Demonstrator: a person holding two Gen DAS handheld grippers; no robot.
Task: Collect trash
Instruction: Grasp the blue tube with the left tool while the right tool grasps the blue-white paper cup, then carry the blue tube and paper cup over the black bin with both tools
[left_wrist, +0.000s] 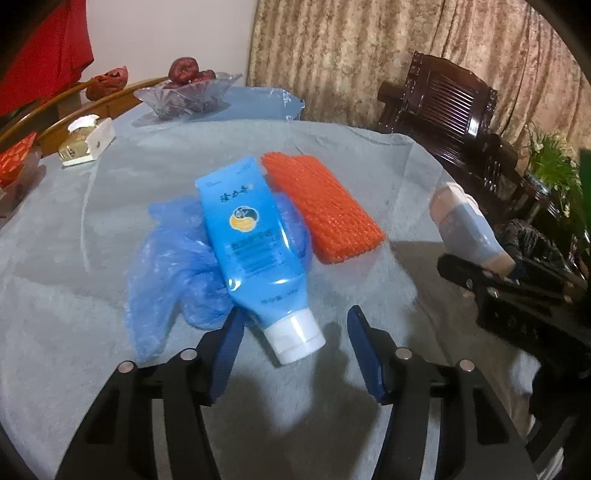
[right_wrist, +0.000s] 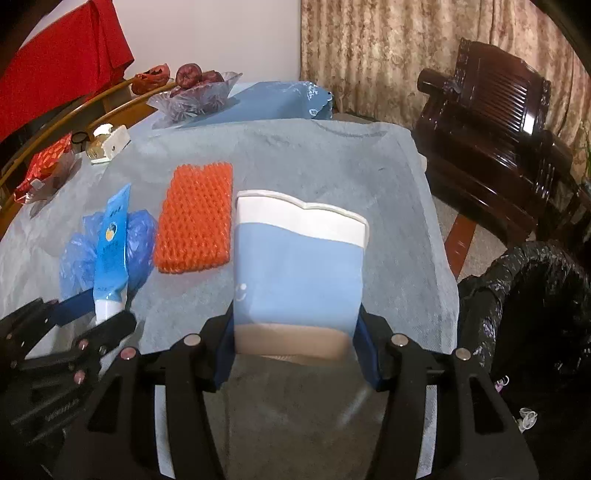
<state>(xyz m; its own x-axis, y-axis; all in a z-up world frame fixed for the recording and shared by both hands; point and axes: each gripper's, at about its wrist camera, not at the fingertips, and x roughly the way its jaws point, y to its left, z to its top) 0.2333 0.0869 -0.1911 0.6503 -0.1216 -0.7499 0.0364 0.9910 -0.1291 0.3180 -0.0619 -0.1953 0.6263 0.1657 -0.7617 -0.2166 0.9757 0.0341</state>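
Left wrist view, blue tube (left_wrist: 255, 243) cap-first between wide-open jaws, right jaws clamped on flattened paper cup (right_wrist: 299, 273).

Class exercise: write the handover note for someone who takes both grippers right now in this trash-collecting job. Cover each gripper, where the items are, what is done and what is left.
Right gripper: shut on the crushed paper cup, held above the table's right side; the black-lined trash bin is on the floor to its right.
Left gripper: open, its fingers on either side of the white cap of the blue tube, not yet closed.
The tube lies on the blue plastic bag; the orange foam net lies beside them.
Done: cup picked up.
Left: drop the cup in the bin, then collect the tube, bag and net.
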